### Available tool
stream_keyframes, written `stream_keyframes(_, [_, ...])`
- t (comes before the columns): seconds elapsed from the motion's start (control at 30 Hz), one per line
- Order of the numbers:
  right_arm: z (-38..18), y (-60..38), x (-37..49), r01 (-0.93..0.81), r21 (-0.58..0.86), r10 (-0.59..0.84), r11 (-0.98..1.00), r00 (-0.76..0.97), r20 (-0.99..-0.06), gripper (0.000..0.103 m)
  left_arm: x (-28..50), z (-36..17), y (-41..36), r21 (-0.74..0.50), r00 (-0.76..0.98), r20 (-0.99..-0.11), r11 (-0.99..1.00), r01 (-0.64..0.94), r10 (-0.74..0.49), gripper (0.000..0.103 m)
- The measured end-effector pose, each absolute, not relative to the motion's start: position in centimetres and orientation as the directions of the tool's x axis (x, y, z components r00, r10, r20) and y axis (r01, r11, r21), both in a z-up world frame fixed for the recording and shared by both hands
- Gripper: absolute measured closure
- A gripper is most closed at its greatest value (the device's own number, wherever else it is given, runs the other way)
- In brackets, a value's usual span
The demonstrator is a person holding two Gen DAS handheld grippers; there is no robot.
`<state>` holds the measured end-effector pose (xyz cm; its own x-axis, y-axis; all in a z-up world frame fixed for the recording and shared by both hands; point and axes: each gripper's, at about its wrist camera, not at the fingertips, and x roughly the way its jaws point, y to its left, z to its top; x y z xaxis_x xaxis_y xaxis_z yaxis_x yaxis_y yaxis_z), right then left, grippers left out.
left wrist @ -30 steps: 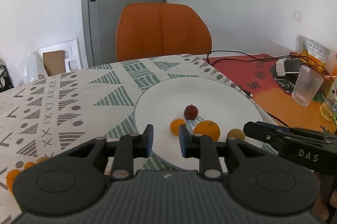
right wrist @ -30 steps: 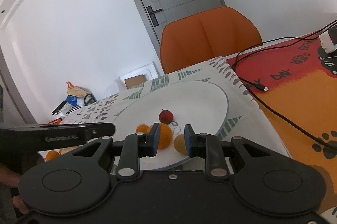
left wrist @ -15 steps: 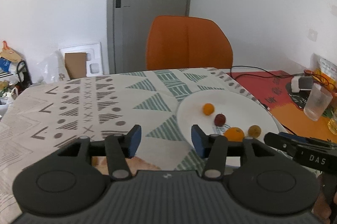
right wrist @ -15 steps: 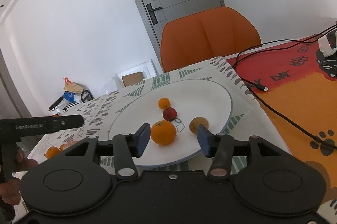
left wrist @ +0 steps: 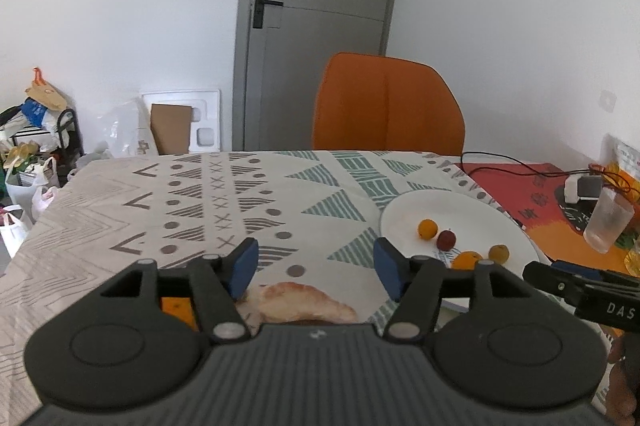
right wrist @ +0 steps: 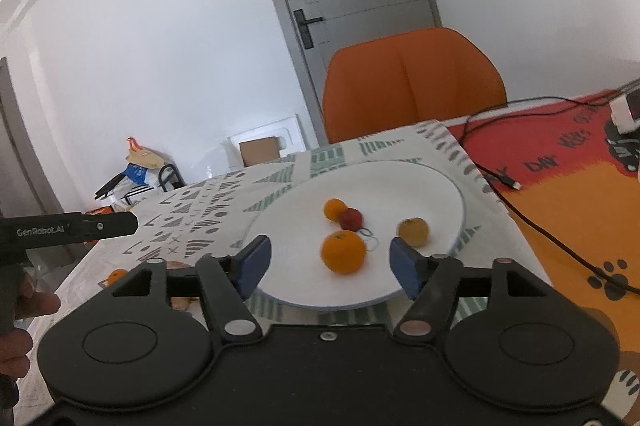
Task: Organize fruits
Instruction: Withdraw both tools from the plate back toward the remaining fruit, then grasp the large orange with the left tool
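A white plate holds a large orange, a small orange, a red fruit and a yellowish fruit. My right gripper is open and empty at the plate's near edge, with the large orange between its fingers beyond the tips. My left gripper is open and empty over the patterned cloth, left of the plate. A pale pinkish fruit and an orange piece lie just under it.
An orange chair stands behind the table. A red-orange mat with a black cable lies right of the plate. A clear cup and a charger stand at the far right. The other gripper's body shows at left.
Both grippers opened wide and let go of fruit on the plate. My left gripper pulled back and swung left off the plate. My right gripper drew back slightly.
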<state>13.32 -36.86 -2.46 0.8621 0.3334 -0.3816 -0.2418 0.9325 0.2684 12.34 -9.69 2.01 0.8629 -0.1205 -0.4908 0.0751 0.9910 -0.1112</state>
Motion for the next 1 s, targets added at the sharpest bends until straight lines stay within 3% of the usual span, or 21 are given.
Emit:
stream_keyframes(0.13, [-2.0,-35.5,12.9,-0.270,0.250,0.350,0.930,0.857,-0.377,0.023,11.6,2.0,-8.3,-0.121,0.866,-0.490,0.992,0.047,-0.101,0.026])
stream_keyframes(0.27, [-1.6,-34.6,12.7,-0.287,0.252,0.364,0.924,0.862,-0.352,0.000,11.2,1.9,-6.9,-0.125,0.867,-0.495,0.992,-0.003,-0.060,0.015])
stream_keyframes(0.4, [-1.6,-33.6,13.0,-0.288,0.234,0.360,0.929,0.855,-0.375,0.000,10.9,1.4,-5.7,-0.103,0.864,-0.504,0.993,-0.049,-0.010,0.010])
stream_keyframes(1.0, [-2.4,-28.8,13.6,-0.370,0.194,0.418,0.908,0.801,-0.428,0.000,10.7,-1.2,-1.8,-0.142,0.844,-0.536,0.986,-0.081,-0.008,0.010])
